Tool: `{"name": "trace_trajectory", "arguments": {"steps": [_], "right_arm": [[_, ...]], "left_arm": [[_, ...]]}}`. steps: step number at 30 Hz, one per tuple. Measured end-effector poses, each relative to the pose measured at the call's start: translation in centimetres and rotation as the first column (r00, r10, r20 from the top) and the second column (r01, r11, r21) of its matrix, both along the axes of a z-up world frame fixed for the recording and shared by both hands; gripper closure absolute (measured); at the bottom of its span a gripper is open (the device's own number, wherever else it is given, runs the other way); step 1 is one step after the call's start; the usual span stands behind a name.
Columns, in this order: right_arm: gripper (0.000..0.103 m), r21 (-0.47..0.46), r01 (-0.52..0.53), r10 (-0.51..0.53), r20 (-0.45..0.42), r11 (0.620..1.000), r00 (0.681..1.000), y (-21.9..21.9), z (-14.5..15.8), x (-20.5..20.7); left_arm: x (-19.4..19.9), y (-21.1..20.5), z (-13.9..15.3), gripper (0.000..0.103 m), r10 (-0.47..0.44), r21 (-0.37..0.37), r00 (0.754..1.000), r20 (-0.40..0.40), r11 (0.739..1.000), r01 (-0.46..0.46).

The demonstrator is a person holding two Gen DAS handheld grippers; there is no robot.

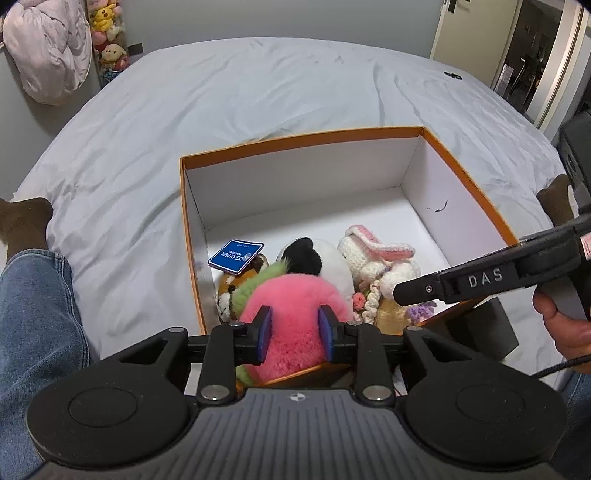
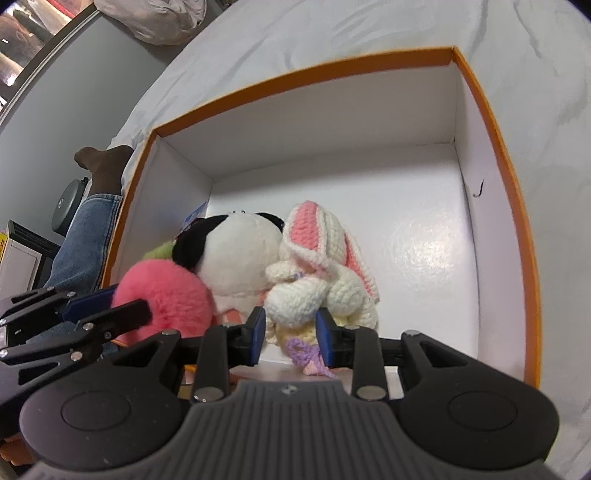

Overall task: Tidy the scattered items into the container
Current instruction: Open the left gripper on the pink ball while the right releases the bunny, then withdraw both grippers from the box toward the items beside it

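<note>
An orange box with white inside walls sits on the bed and holds several soft toys. My left gripper is shut on a fluffy pink plush with a green tuft, over the box's near edge. Behind it lie a black-and-white panda, a brown plush with a blue tag and a crocheted bunny. My right gripper is over the box's near side, its blue pads on either side of a crocheted flower bunch just below the bunny. The pink plush and panda show at its left.
The box stands on a grey-white bedsheet. The person's jeans leg and brown sock lie left of the box. A black object sits by the box's near right corner. Plush toys hang at the far left wall.
</note>
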State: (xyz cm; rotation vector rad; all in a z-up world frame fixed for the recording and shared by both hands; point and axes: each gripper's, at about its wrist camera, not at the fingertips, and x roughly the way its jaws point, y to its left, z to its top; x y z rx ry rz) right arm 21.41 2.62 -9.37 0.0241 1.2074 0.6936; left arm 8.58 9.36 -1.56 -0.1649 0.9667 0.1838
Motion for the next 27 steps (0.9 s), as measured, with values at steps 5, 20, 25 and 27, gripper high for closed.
{"name": "trace_trajectory", "arguments": {"steps": [5,20,25,27], "right_arm": [[0.063,-0.013,-0.029,0.03,0.105,0.999,0.994,-0.5,1.9,-1.8],[0.054,0.077,-0.018,-0.01,0.351,0.997,0.936,-4.8,6.7,-7.4],[0.047,0.116,0.05,-0.089,0.36,0.992,0.929,-6.8,6.8,-8.6],[0.047,0.111,0.079,-0.114,0.359,0.991,0.927,-7.4,6.5,-9.1]], "left_arm": [[-0.3,-0.5,0.8,0.053,-0.003,0.004,0.999,0.032,1.0,0.003],[-2.6,-3.1,4.4,0.049,-0.067,0.027,0.989,0.134,0.998,0.064],[-3.5,-3.6,4.1,0.049,-0.071,0.019,0.99,0.126,0.997,0.069],[-3.8,-3.4,3.8,0.049,-0.049,-0.01,0.992,0.121,0.999,0.05]]}}
